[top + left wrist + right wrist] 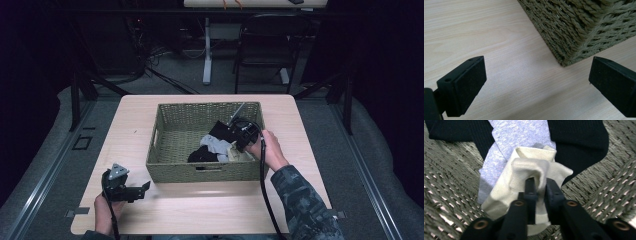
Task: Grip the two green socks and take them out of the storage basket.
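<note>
As we pinch a fold of the cream sock [534, 173] with the right gripper [540, 186], it reads light, limp, non-slip knit; a bunched fold is the right hold. It lies centre frame on a grey sock [516, 137] and black socks [579, 140] in the stiff woven basket [165, 172]. Left gripper [536, 82] gapes empty over smooth wood table [474, 30], lower left.
</note>
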Demonstrator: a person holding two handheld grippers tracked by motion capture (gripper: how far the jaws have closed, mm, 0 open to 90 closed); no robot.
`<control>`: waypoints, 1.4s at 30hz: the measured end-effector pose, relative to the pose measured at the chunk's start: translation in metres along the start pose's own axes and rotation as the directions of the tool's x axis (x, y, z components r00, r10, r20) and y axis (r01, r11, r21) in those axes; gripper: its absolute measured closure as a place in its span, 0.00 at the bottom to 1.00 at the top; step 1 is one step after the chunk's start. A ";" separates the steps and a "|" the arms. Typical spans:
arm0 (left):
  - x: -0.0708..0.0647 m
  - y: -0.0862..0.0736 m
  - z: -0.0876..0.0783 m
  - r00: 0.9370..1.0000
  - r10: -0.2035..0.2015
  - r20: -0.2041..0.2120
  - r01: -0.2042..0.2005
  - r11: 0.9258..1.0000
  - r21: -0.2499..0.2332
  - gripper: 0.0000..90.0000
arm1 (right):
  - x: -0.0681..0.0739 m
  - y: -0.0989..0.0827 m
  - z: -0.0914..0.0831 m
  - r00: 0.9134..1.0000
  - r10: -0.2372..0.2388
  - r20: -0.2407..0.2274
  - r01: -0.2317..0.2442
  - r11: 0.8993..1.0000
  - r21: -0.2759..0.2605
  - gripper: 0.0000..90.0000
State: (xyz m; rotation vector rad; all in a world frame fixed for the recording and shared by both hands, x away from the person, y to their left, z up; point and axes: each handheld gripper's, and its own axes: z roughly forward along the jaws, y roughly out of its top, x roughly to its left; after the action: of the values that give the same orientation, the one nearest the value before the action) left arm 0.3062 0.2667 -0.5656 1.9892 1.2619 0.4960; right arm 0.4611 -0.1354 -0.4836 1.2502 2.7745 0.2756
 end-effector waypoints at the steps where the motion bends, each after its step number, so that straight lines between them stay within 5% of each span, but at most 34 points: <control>1: 0.000 0.000 0.000 1.000 0.000 -0.003 0.000 1.000 -0.001 0.01 | 0.000 0.000 -0.002 1.000 -0.003 0.004 0.003 1.000 -0.001 0.93; 22: 0.000 0.000 0.000 1.000 -0.007 0.000 0.007 1.000 0.001 0.01 | -0.001 -0.001 -0.063 0.999 -0.022 0.044 0.026 0.994 -0.102 0.96; 42: 0.001 -0.001 0.000 1.000 -0.007 -0.003 0.007 1.000 0.001 0.01 | 0.003 0.010 -0.094 0.998 -0.038 0.046 0.044 0.989 -0.144 0.96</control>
State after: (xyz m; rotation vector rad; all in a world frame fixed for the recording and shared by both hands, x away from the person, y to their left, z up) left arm 0.3062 0.2672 -0.5664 1.9851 1.2711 0.4949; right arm 0.4523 -0.1386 -0.3897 1.1504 2.6852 0.4339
